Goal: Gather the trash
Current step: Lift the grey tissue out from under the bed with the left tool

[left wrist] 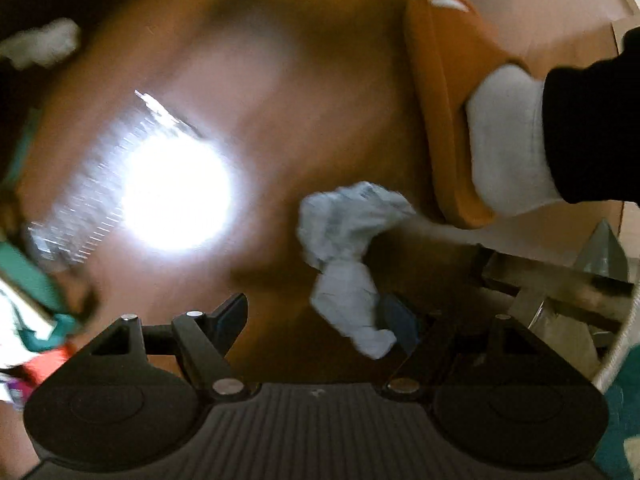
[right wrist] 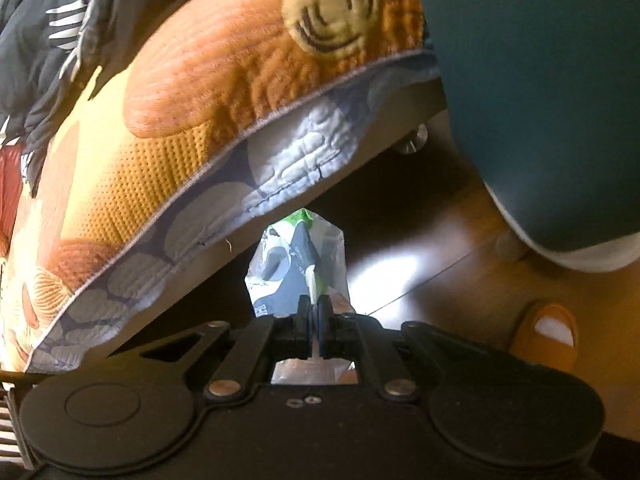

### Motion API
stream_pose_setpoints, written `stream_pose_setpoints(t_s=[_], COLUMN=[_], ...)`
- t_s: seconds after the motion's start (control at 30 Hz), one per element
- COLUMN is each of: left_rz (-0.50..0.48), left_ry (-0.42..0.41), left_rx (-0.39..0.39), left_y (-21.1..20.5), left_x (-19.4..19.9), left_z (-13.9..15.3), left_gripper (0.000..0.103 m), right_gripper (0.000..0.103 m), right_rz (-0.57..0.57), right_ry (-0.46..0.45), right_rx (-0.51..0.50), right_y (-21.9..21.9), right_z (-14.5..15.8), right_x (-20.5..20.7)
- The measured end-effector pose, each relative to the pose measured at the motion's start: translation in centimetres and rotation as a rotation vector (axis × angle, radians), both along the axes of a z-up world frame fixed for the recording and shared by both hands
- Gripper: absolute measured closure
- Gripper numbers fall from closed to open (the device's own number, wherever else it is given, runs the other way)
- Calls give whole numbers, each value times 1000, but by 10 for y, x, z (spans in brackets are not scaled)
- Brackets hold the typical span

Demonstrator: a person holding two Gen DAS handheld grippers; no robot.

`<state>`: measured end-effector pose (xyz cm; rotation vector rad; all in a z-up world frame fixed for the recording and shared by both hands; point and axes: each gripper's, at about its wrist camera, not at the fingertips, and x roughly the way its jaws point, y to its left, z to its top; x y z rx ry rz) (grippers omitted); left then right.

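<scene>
The left gripper points steeply down at the wooden floor, and its fingers are spread wide. A crumpled white tissue lies on the floor between them, nearer to the right finger, which it partly hides. The pads do not seem to press on it yet, though the picture is blurred there.

To do this step well, I think the gripper should first be moved a little to the right, so that the tissue sits in the middle of the opening. Then it should go lower until the fingertips almost touch the floor, and close on the thick lower part of the tissue, not on the loose upper edge, which could tear or slip out. The foot in a white sock and orange slipper stands just beside the tissue, on its far right, so the fingers should stay clear of it.

The tissue is soft, twisted and long, with a wider bunch at its far end.

The right gripper has its fingers pressed together, and they pinch the edge of a thin clear plastic bag with green and dark print. The bag hangs under the edge of a quilt, and it probably serves for the trash. A second tissue lies far left on the floor.
</scene>
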<state>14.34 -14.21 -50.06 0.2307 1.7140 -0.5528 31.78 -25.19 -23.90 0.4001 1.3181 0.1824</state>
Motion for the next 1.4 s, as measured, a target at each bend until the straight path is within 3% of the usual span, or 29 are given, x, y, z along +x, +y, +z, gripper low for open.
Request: stream_pose_setpoints(t_s=[0.3, 0.57, 0.63, 0.7, 0.73, 0.8, 1.1, 1.4], left_rz=[-11, -102, -122, -138, -142, -132, -11, 156], left_ry=[91, 71, 43, 18, 22, 32, -29, -136], left_rx=[18, 75, 87, 101, 97, 104, 118, 120], left_y=[-24, -28, -30, -30, -29, -24, 7, 36], left_x=[-9, -22, -27, -29, -30, -28, -4, 28], left_z=[-57, -79, -78, -74, -74, -75, -27, 76], left_gripper=[28, 29, 36, 62, 69, 74, 75, 75], right_gripper=[100, 100, 100, 100, 100, 100, 100, 100], right_rz=[-5, -8, -9, -13, -13, -5, 8, 69], right_ry=[89, 104, 96, 87, 79, 62, -7, -35], right_rx=[19, -1, -8, -13, -15, -27, -43, 2], right_y=[16, 26, 26, 27, 27, 28, 24, 24], right_z=[-26, -40, -39, -38, -37, -35, -20, -5], right_x=[15, 19, 18, 16, 16, 14, 1, -11])
